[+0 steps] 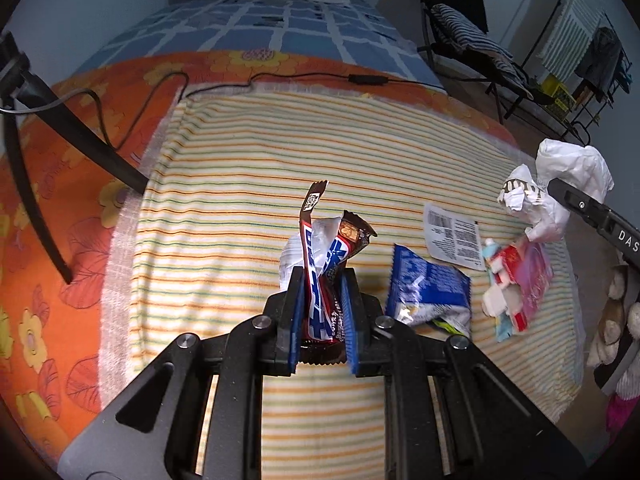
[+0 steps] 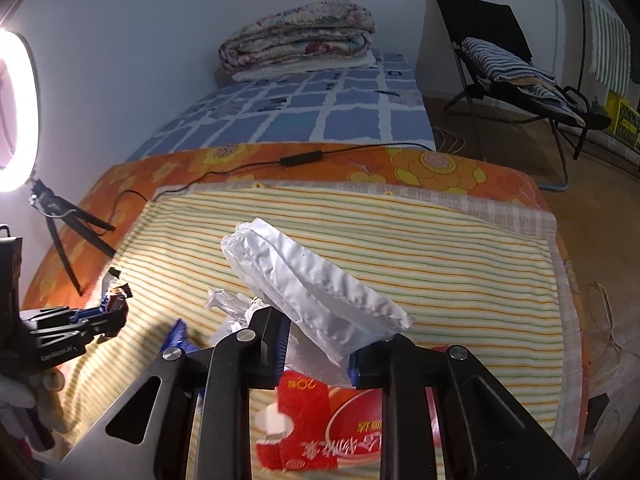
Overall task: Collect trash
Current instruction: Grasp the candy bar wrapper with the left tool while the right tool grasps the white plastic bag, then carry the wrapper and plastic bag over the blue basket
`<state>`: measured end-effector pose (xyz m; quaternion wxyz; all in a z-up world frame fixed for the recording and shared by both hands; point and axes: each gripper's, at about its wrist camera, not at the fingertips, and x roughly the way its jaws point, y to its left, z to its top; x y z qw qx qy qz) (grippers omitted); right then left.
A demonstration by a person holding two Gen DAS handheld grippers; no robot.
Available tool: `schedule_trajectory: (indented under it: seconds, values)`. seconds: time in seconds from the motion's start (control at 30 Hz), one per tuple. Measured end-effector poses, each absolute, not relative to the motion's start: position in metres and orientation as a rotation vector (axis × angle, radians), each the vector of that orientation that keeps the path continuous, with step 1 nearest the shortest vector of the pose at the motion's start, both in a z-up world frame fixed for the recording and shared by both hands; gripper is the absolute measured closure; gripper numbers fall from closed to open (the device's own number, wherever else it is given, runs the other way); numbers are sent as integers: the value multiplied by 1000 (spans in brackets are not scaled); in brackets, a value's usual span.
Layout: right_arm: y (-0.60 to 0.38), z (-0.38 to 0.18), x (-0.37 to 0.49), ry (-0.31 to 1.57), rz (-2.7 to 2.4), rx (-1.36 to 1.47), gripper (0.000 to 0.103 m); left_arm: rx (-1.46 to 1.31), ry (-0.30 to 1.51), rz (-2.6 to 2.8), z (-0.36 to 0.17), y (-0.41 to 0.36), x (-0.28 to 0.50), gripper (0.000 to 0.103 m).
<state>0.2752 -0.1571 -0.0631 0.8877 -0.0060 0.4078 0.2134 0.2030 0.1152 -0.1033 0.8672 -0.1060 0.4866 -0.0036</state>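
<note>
One candy wrapper (image 1: 320,276) in left gripper (image 1: 322,320), one white bag (image 2: 320,284) in right gripper (image 2: 316,344).

My right gripper (image 2: 318,354) pinched a crumpled white wrapper (image 2: 320,304) above the striped cloth (image 2: 440,264). A red packet (image 2: 320,428) lay beneath it, and my left gripper (image 2: 114,316) gripped a candy wrapper (image 2: 117,294) nearby.

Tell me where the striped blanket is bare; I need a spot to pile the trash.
Bare: the striped blanket between the black tripod leg and the held candy wrapper. Crowded: its right side, around the blue foil packet, white printed label and red carton.
</note>
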Motion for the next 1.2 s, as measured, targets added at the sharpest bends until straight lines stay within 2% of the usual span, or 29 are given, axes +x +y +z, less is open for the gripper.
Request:
schedule_trajectory:
  seconds: [0.67,1.2]
  values:
    - [-171,-23,137,854,574,-103,82,-89,982,-114,-50,57,73,87]
    - [-176,-47,7,924,677,-183,82,-47,1079,-213,-84,10,-42,87]
